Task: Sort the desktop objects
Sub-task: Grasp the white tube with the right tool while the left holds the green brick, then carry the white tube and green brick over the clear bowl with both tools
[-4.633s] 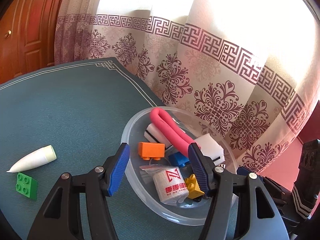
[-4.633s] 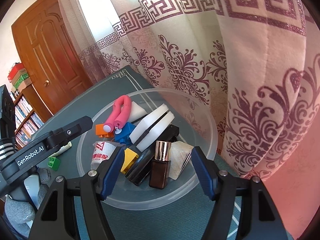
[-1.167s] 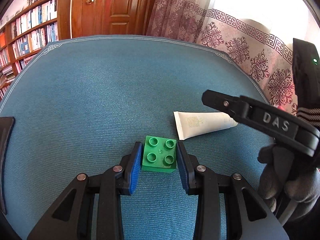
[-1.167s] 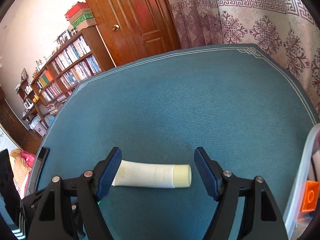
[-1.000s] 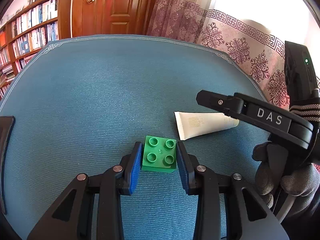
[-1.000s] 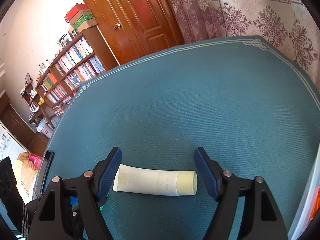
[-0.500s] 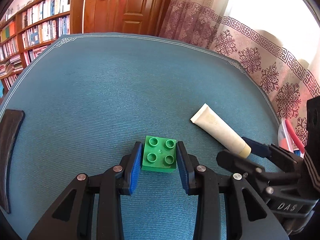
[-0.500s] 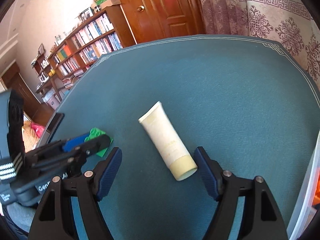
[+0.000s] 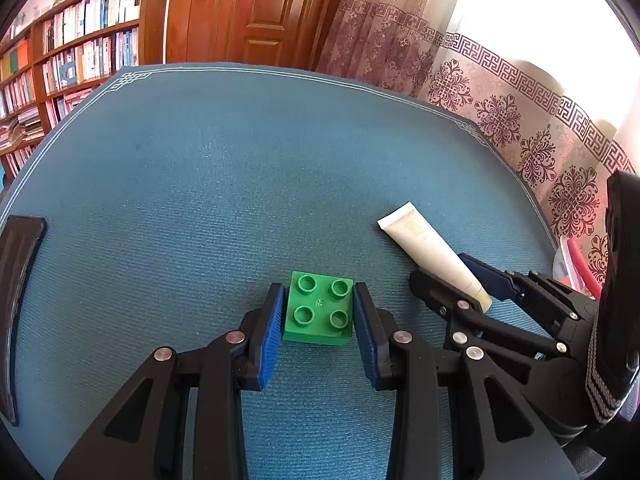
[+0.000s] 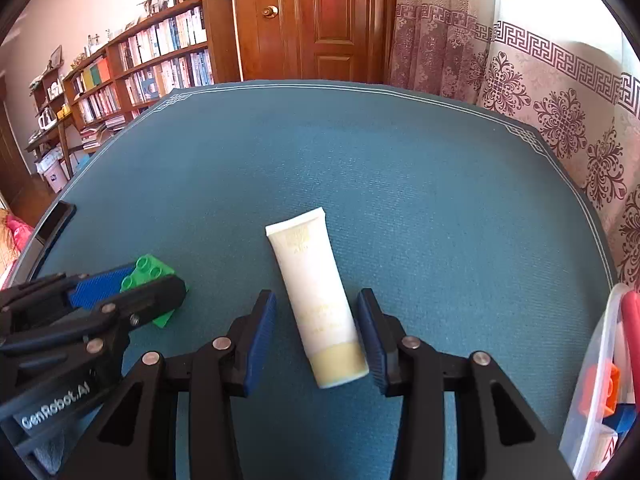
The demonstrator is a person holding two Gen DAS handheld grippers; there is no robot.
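A green four-stud brick (image 9: 318, 312) rests on the teal table cover, and my left gripper (image 9: 318, 294) is shut on it, with a blue pad against each side. To its right lies a white tube (image 9: 428, 248) with a cream cap. In the right wrist view that tube (image 10: 316, 288) lies lengthwise between the fingers of my right gripper (image 10: 316, 300), cap end nearest the camera. The jaws are closing: the right pad is at the cap and a gap shows at the left pad. The left gripper (image 10: 154, 280) and brick (image 10: 150, 268) show at the lower left.
A clear plastic bowl (image 10: 600, 344) holding pink, orange and blue items sits at the table's right edge, close to the right gripper. A flat black object (image 9: 16, 264) lies at the left edge. Patterned curtains, a wooden door and bookshelves stand beyond the table.
The right gripper swung round so the tube now lies lengthwise between its fingers, and its jaws have narrowed. The left gripper stays shut on the green brick.
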